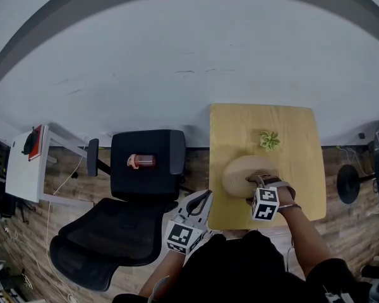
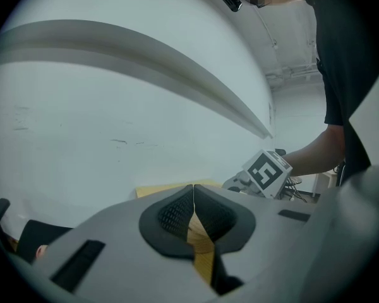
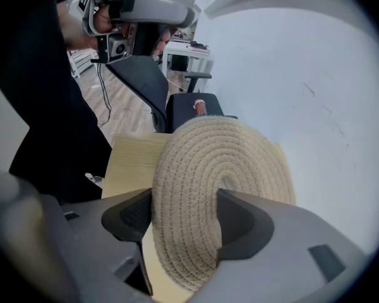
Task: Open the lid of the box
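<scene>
A round box of coiled beige rope [image 1: 240, 174] sits at the front of a small wooden table [image 1: 290, 131]. In the right gripper view its domed lid [image 3: 221, 163] fills the middle, tilted toward me. My right gripper [image 1: 258, 180] reaches onto it from the front. Its pads [image 3: 139, 216] press on both sides of the lid's rim, and the gripper [image 3: 186, 216] is shut on it. The box body under the lid is hidden. My left gripper [image 1: 199, 204] hangs just off the table's left front corner. That left gripper [image 2: 194, 210] is shut and holds nothing.
A small green plant [image 1: 270, 140] stands behind the box. Left of the table are two black office chairs [image 1: 158, 169], one with a red object [image 1: 142, 161] on its seat. A white desk [image 1: 25, 169] is at far left, and a black stand base [image 1: 347, 183] at right.
</scene>
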